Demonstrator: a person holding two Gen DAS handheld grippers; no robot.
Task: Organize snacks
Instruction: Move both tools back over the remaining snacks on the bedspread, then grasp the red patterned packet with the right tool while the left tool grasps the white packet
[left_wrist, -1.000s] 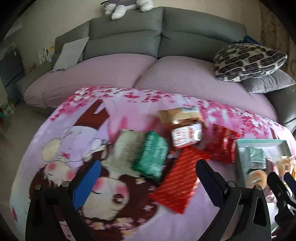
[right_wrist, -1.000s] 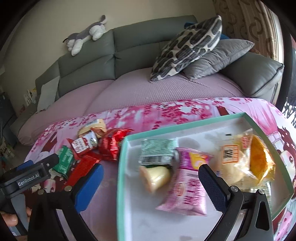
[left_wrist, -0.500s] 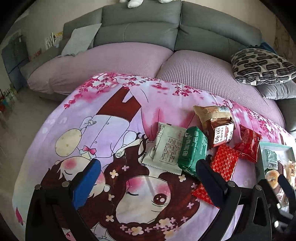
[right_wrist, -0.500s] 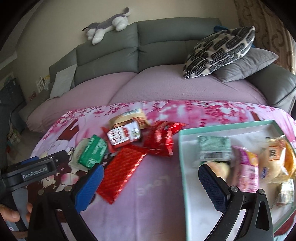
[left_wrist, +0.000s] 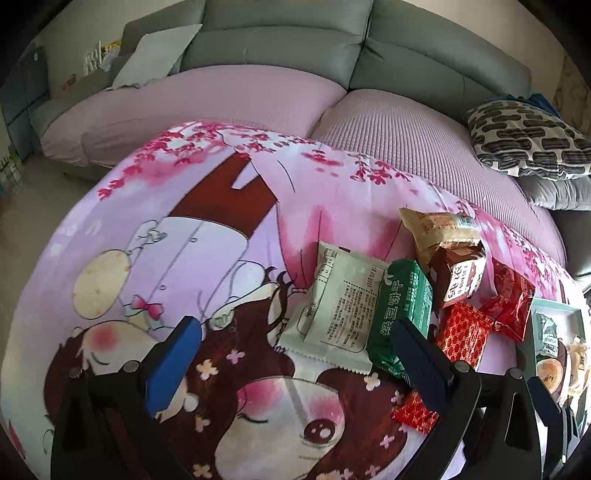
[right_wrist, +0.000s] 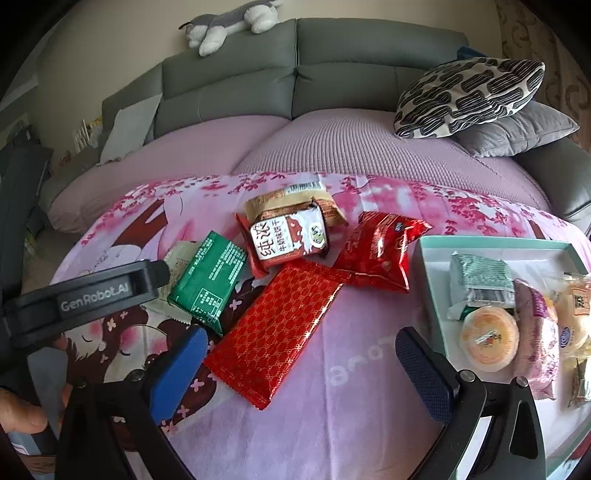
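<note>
We hold our left gripper (left_wrist: 295, 350) low over the cartoon-printed cloth (left_wrist: 184, 240), fingers spread wide and holding nothing, its opening facing the pale green-white packet (left_wrist: 340, 317), probably the next pick. Just beside that lies the green biscuit pack (right_wrist: 208, 280), then the brown-and-white packet (right_wrist: 288, 240) resting on a tan one (right_wrist: 291, 201), the long red patterned pack (right_wrist: 277, 328) and the shiny red bag (right_wrist: 380, 251); these loose snacks sit clustered together, likely awaiting sorting. Our right gripper (right_wrist: 299, 363) hovers near the long red pack, fingers also wide and empty. Farther right, the teal-rimmed tray (right_wrist: 428, 273) already holds several snacks, so we judge it the collecting place. The cloth covers a low surface in front of a gray sofa (right_wrist: 295, 81) with lilac seat covers, a patterned cushion (right_wrist: 469, 96) and a plush toy (right_wrist: 229, 22) on top.
</note>
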